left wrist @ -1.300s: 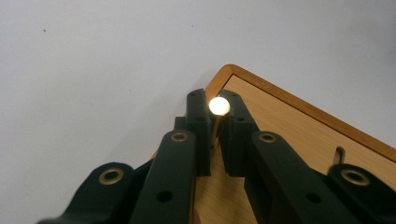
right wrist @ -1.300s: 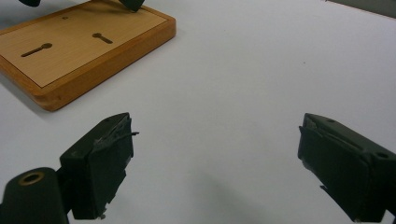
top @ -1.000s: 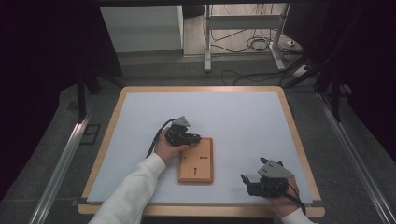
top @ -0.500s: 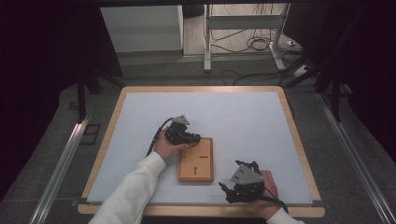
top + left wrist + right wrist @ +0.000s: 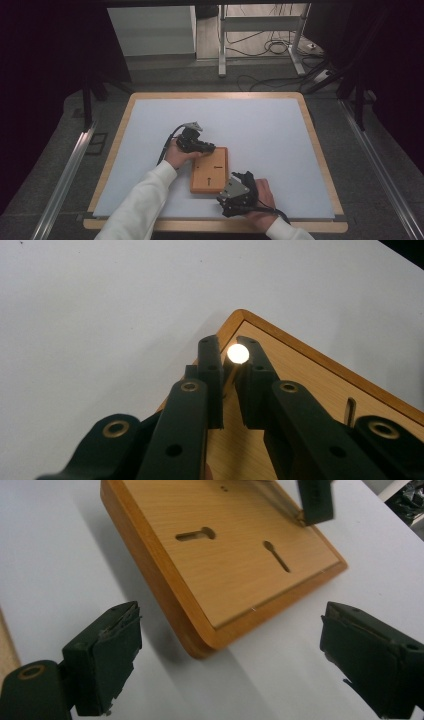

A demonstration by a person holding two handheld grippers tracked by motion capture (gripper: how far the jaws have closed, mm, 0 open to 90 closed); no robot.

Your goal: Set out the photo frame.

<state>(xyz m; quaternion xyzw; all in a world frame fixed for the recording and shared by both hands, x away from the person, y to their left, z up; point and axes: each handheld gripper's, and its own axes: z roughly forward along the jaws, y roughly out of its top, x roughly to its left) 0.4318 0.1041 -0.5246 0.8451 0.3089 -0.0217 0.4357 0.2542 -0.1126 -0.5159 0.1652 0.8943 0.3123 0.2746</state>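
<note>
Left gripper (image 5: 228, 371): jaws nearly together, clenched on a thin peg with a small pale round head (image 5: 238, 353), right at the far corner of the wooden board (image 5: 300, 390). In the high view the same left gripper (image 5: 204, 147) sits at the board's far-left corner, the person's left hand (image 5: 176, 154) behind it, white sleeve (image 5: 140, 202) coming in from the bottom edge. Right gripper (image 5: 230, 645): jaws spread wide, released, nothing between the pads; the near corner of the board (image 5: 210, 580) lies ahead of them, not touched. In the high view the right gripper (image 5: 235, 192) is low at the board's near-right corner, just beside it, with the right hand (image 5: 262, 200) behind. The wooden board (image 5: 210, 170) lies flat on the pale sheet (image 5: 260, 130) covering the table (image 5: 320, 150), slightly toward the person's side of centre. Its top face carries two keyhole-shaped slots (image 5: 196, 534), seen clearly in the right gripper view, with the tip of the left gripper visible over the board's far edge.
</note>
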